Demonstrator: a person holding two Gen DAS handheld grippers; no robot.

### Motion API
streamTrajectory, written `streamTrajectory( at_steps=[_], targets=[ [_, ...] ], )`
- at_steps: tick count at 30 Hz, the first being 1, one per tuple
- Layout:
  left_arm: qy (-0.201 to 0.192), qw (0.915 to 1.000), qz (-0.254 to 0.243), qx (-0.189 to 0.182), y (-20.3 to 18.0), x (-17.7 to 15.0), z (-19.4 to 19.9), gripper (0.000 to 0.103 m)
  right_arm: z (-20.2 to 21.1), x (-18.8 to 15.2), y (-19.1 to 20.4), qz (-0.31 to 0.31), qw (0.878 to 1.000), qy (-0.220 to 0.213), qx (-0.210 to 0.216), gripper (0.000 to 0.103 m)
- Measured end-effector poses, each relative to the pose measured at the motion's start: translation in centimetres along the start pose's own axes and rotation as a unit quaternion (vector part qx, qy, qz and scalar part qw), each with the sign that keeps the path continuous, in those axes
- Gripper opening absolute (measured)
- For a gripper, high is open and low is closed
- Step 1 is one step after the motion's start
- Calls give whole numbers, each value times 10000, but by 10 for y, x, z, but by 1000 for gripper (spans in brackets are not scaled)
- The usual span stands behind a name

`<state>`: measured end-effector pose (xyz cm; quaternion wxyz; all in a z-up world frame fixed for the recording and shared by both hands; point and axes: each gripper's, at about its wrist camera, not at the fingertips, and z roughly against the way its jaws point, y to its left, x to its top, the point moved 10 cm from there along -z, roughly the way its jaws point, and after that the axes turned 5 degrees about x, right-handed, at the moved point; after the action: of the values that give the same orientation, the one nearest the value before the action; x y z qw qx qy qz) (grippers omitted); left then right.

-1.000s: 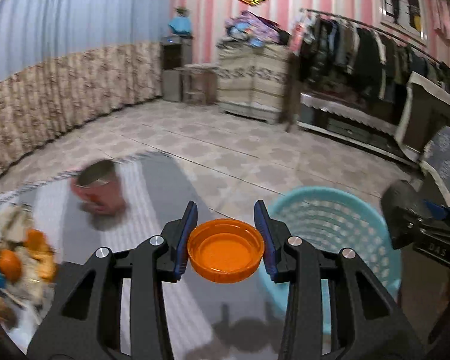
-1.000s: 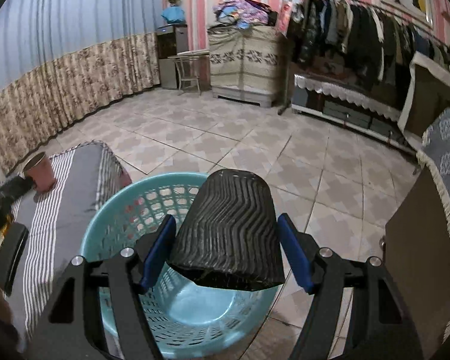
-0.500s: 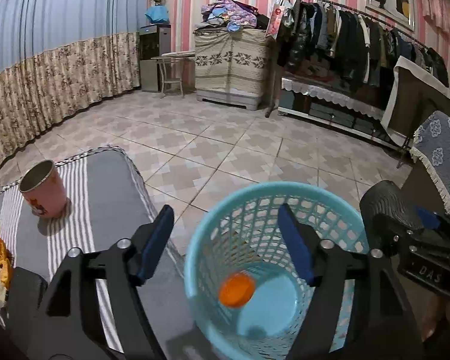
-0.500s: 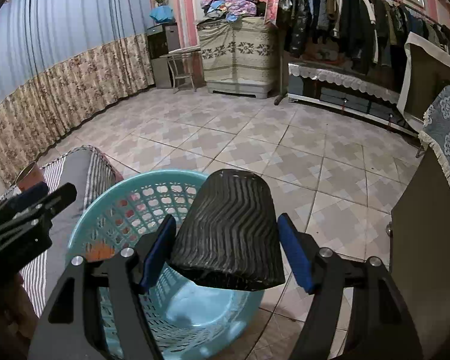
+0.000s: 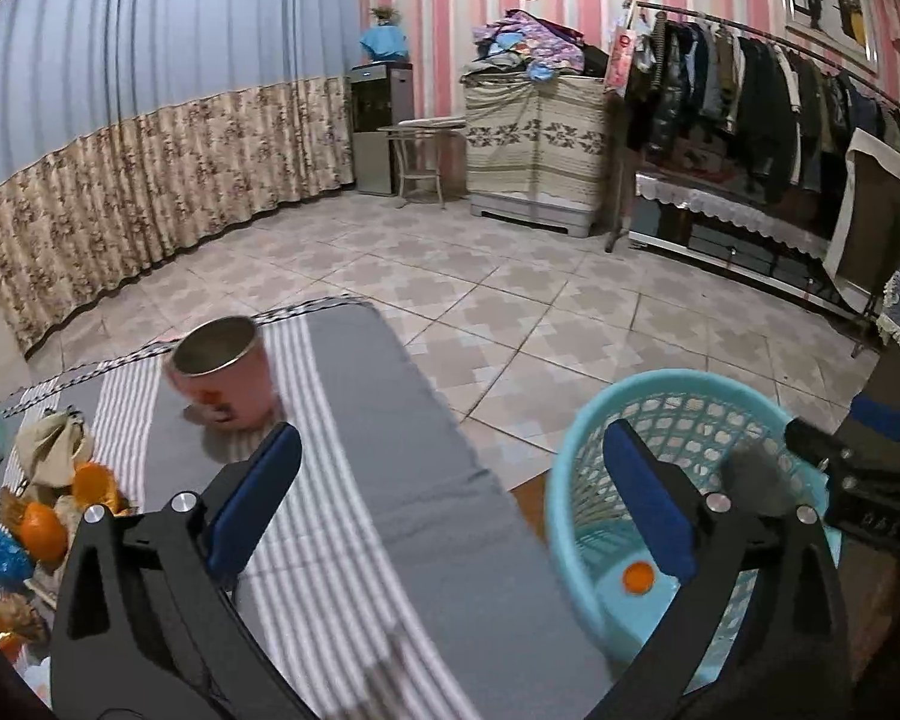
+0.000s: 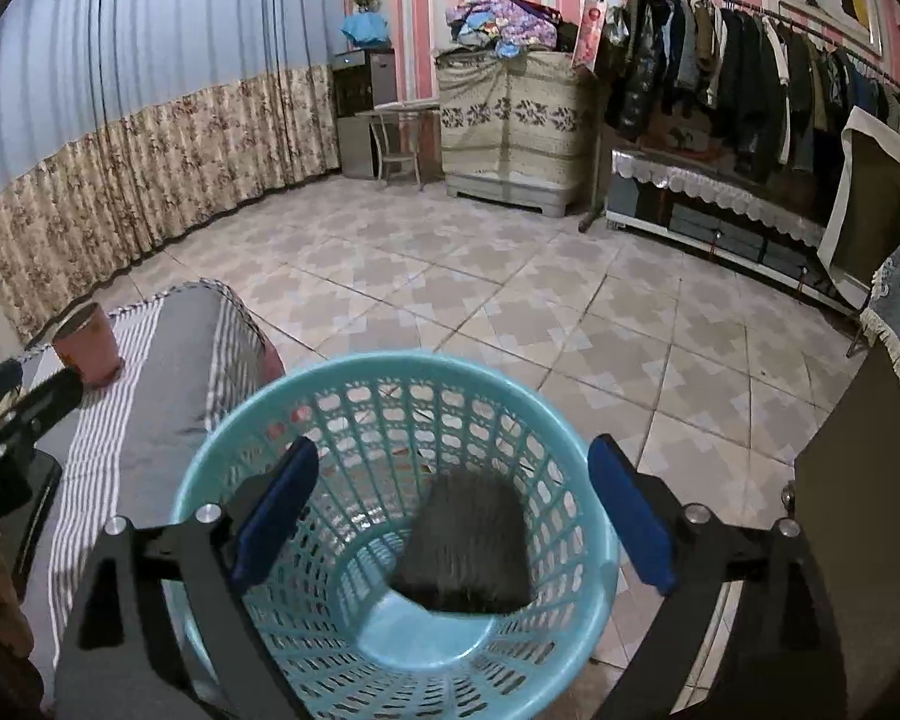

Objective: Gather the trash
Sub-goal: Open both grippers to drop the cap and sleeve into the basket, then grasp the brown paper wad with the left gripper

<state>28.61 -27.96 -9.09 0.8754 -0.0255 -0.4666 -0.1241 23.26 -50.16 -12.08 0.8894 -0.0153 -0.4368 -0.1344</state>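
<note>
Trash was what we were gathering, and two pieces of it were in the blue basket (image 6: 576,546), which stood on the tiled floor (image 6: 510,312) just beside the end of the striped surface (image 5: 342,480). In the right wrist view we saw the black ridged cup (image 6: 465,546), blurred, lying inside the basket against its mesh wall, below and between the fingers of our right hand-held gripper (image 6: 453,516). That gripper's jaws were opening and stood wide apart, with nothing touching the blue pads (image 6: 627,516); the cup was lower down in the basket, clear of them.

In the left wrist view we saw the orange lid (image 5: 638,577) resting on the basket's pale floor. Our left hand-held gripper (image 5: 456,498) was also opening, spread wide with nothing between its fingers. It hung over the striped surface's edge, with one finger over the cloth and the other in front of the basket's near rim.

Farther along the surface a pink cup (image 5: 222,375) stood upright, its metal-lined mouth open to us. At the left edge of that view we made out a heap of leftovers (image 5: 42,504): orange peel, a crumpled beige wrapper and something blue and shiny, all close together on the cloth.
</note>
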Motion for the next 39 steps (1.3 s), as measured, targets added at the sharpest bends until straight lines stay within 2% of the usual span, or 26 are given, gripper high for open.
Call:
streamTrajectory(
  at_steps=[5,12,16,27,33,36,39],
  targets=[
    [-35,9998,108,172,30,1,9,97,8,6,7,28,9999,-109,-38,90],
    [-87,9990,320,311,74,-6,29,97,29,18,32,-46,9990,-379,212,90],
    [-71,9980,329,527,109,-18,38,97,38,18,59,139,9979,-606,163,97],
    [234,9893,803,1199,242,-68,51,97,24,-16,133,503,9977,-325,328,97],
    [456,9840,925,1451,293,-104,55,97,18,-31,167,802,9962,-166,311,97],
    [623,9822,1011,1457,309,-126,54,91,14,-37,179,873,9957,-90,289,97],
    [840,9821,1062,1307,314,-142,48,80,12,-42,190,926,9950,-7,368,97]
  ],
)
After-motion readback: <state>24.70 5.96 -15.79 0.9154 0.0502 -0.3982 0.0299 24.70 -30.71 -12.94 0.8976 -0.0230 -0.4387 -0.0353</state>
